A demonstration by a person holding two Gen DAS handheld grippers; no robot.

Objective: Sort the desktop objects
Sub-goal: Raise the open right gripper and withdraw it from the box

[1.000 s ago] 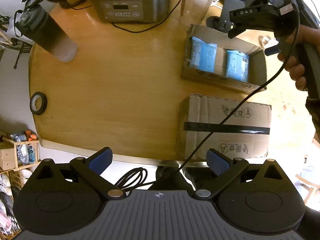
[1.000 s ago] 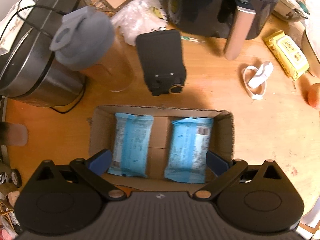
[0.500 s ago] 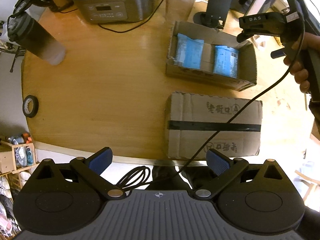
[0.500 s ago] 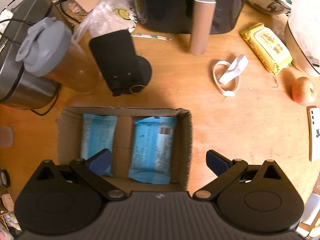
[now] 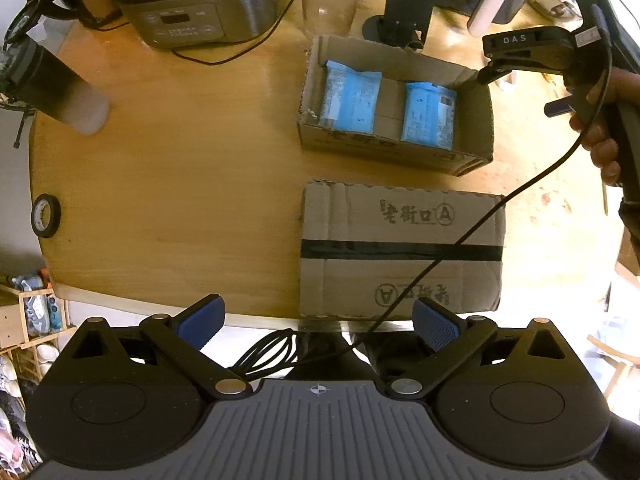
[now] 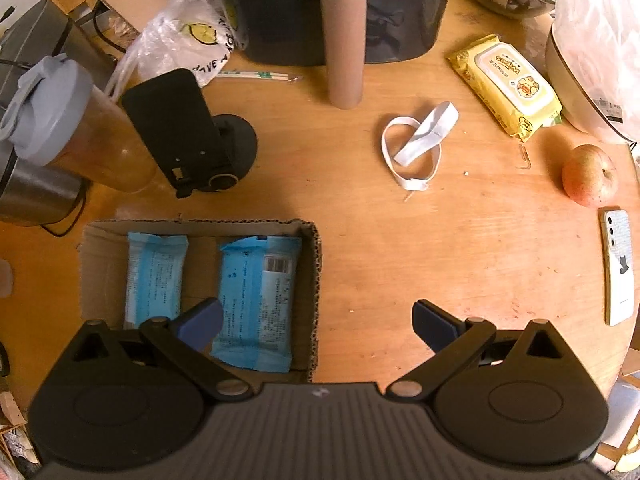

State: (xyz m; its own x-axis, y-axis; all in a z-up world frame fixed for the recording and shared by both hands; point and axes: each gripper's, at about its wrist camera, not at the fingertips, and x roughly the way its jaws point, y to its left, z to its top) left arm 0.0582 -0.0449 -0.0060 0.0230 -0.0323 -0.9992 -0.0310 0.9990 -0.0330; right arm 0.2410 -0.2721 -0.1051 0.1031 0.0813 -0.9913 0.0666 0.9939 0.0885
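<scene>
the open cardboard box [image 6: 316, 280] sat on the wooden table [image 6: 460, 248] with 2 blue packets [image 6: 256, 300] lying flat inside. your right gripper [image 6: 316, 320] hung spread wide and empty over the box's right wall. your left gripper [image 5: 318, 320] was wide open too, empty, near the closed box [image 5: 400, 248].

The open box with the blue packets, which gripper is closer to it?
Right. The right gripper hangs over the open box's right wall, one finger above a blue packet. The left gripper sits back past the table edge, behind the taped box.
</scene>
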